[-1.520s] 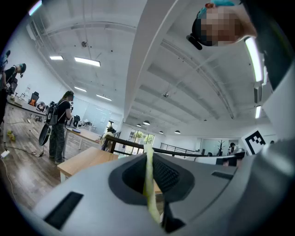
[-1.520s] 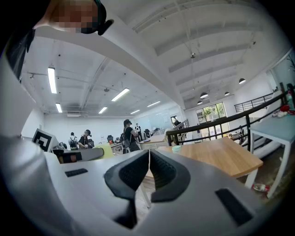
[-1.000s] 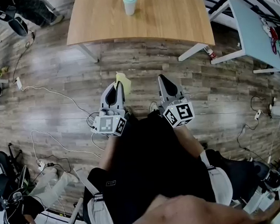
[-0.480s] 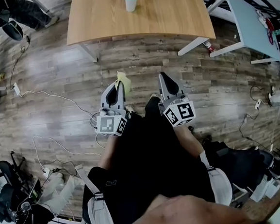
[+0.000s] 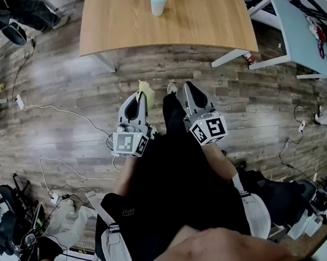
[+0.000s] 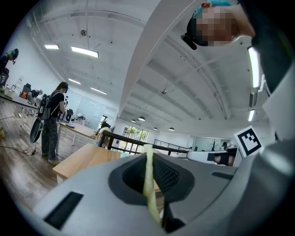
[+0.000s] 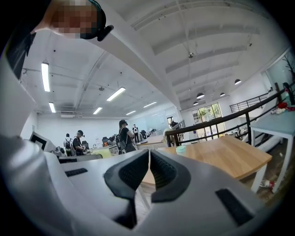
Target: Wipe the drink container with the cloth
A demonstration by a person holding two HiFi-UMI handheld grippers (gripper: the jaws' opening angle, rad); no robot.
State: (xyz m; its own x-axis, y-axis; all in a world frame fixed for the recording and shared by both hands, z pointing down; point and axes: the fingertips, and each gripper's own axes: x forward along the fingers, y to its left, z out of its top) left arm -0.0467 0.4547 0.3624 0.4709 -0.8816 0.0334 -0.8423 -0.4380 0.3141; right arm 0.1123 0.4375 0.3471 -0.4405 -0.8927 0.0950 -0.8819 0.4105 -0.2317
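Standing well short of the table [image 5: 211, 20], cup [image 5: 158, 2] at 12 o'clock, apparently untouched. Clamping cloth [image 5: 145, 92] in left gripper [image 5: 138, 98]; right gripper [image 5: 187, 87] pressed together, empty. Wiping not yet started.

The left gripper [image 5: 139, 96] and right gripper [image 5: 187, 88] are held side by side before the body, pointed forward. The left jaws are clamped on the cloth [image 6: 148, 184]. The right jaws are pressed together.

A wooden table [image 5: 199, 16] stands on plank floor [image 5: 252, 108] strewn with white cables [image 5: 65, 111], a pale blue table [image 5: 294, 30] beside it.
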